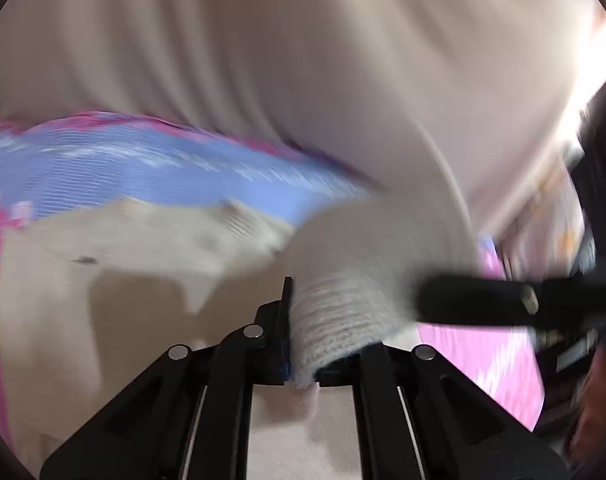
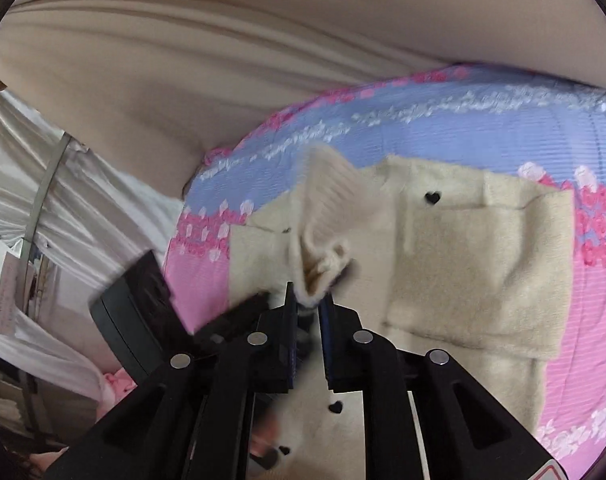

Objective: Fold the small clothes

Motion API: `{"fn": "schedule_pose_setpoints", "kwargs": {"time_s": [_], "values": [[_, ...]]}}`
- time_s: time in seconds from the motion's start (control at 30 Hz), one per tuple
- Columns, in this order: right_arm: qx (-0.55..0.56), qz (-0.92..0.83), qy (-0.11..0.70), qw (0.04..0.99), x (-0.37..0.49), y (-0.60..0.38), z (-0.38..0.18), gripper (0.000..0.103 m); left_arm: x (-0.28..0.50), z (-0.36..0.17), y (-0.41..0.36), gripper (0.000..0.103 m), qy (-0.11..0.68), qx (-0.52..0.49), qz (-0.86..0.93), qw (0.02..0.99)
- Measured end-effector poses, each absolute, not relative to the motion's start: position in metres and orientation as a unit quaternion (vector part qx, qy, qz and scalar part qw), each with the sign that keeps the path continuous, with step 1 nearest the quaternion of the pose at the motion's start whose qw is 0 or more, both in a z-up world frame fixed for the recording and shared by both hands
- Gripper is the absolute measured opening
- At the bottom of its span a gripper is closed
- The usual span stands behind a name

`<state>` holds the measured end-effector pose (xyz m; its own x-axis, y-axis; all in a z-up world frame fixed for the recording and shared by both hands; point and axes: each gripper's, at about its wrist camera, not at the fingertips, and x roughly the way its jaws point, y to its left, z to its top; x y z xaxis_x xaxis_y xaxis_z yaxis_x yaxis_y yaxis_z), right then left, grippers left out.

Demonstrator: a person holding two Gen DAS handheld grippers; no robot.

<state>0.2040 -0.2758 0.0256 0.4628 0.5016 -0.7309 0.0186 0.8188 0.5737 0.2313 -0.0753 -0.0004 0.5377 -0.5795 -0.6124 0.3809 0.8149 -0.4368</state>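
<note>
A cream knit sweater with small black heart buttons lies flat on a pink and blue bedspread. One ribbed sleeve rises from it, and my right gripper is shut on the cuff's end. In the left wrist view, my left gripper is shut on a ribbed cuff that drapes over and hides its right finger. The sweater's body spreads out below and to the left. The other gripper shows as a blurred black bar at the right.
Beige draped fabric hangs behind the bed. White cloth and clutter fill the space left of the bed's edge. The left gripper's dark body sits close beside my right fingers. The bedspread is blurred in the left wrist view.
</note>
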Motion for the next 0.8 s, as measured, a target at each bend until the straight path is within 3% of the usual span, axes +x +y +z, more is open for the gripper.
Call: {"fn": "schedule_pose_setpoints", "kwargs": {"time_s": [0.1,0.13,0.37,0.53,0.63,0.67,0.73,0.8], "values": [[0.243,0.112,0.445,0.855,0.181,-0.291,0.044,0.048,0.242,0.039,-0.007,0.005,0.365,-0.169,-0.232,0.885],[0.219,0.095,0.436,0.868,0.175,-0.292,0.045,0.049,0.244,0.063,0.029,0.005,0.349,-0.171,-0.208,0.898],[0.003,0.086,0.506,0.858,0.185,-0.217,-0.026,0.049,0.232,0.18,0.222,0.005,0.281,-0.152,-0.032,0.947],[-0.045,0.127,0.541,0.83,0.229,-0.152,-0.085,0.048,0.226,0.169,0.268,0.006,0.299,-0.102,0.044,0.948],[-0.066,0.117,0.562,0.816,0.261,-0.129,-0.113,0.047,0.224,0.151,0.284,0.006,0.31,-0.132,0.059,0.94],[-0.069,0.116,0.567,0.813,0.265,-0.123,-0.117,0.044,0.226,0.149,0.286,0.006,0.31,-0.135,0.059,0.939],[-0.066,0.106,0.576,0.808,0.279,-0.119,-0.126,0.019,0.223,0.15,0.281,0.006,0.302,-0.139,0.051,0.942],[-0.052,0.104,0.577,0.808,0.285,-0.12,-0.122,0.016,0.222,0.153,0.273,0.006,0.295,-0.148,0.031,0.944]]}}
